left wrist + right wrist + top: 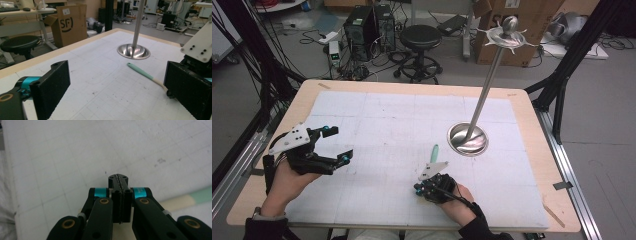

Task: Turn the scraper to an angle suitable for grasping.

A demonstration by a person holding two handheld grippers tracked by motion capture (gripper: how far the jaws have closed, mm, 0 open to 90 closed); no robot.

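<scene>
Right gripper (428, 186), jaws together and empty, sits beside the teal spatula (146, 74) lying near the steel stand (468, 139); left gripper (333, 145) gapes. I'd open, then grasp.

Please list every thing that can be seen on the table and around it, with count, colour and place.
Table: one, light wood edge, under a white gridded mat.
Metal stand: one, silver, round base on the mat's right half, tall pole leaning up to a spiked top.
Utensil: one, mint-green handle with a cream part, flat on the mat near the stand base, beside the right gripper.
Stool: one, black, on the floor beyond the table.
Cardboard box: one, brown, on the floor behind the stand.
Computer towers: two, black, on the floor at the back.
Left gripper: black, jaws wide apart, above the mat's left side.
Right gripper: black, jaws closed together, nothing visible between them.
</scene>
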